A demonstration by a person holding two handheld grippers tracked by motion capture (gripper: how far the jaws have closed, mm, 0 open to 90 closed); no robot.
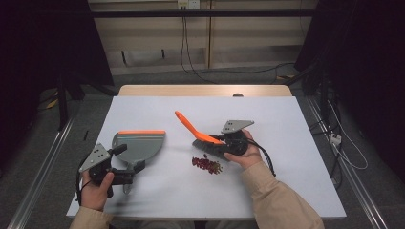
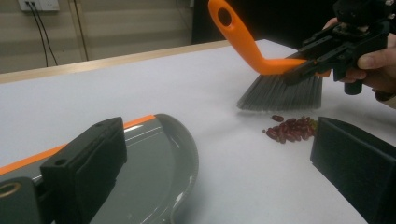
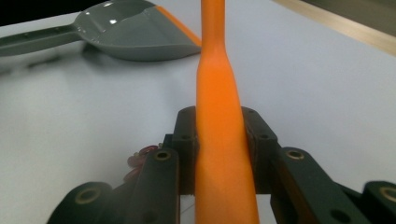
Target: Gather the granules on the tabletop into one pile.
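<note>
Right gripper (image 1: pixel 224 142) clamped on orange brush (image 1: pixel 198 131); beans (image 1: pixel 206 164) just below bristles, dustpan (image 1: pixel 138 145) leftward, beside wide-open left gripper (image 1: pixel 125 164).

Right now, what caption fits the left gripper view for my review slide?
Right claw holds the orange brush over red beans; grey dustpan waits by the open left claw.

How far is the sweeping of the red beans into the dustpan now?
Done: the right gripper is shut on the brush. In hand: its bristles stand just behind the red beans. Left: all beans lie on the table, apart from the dustpan, which looks empty.
</note>
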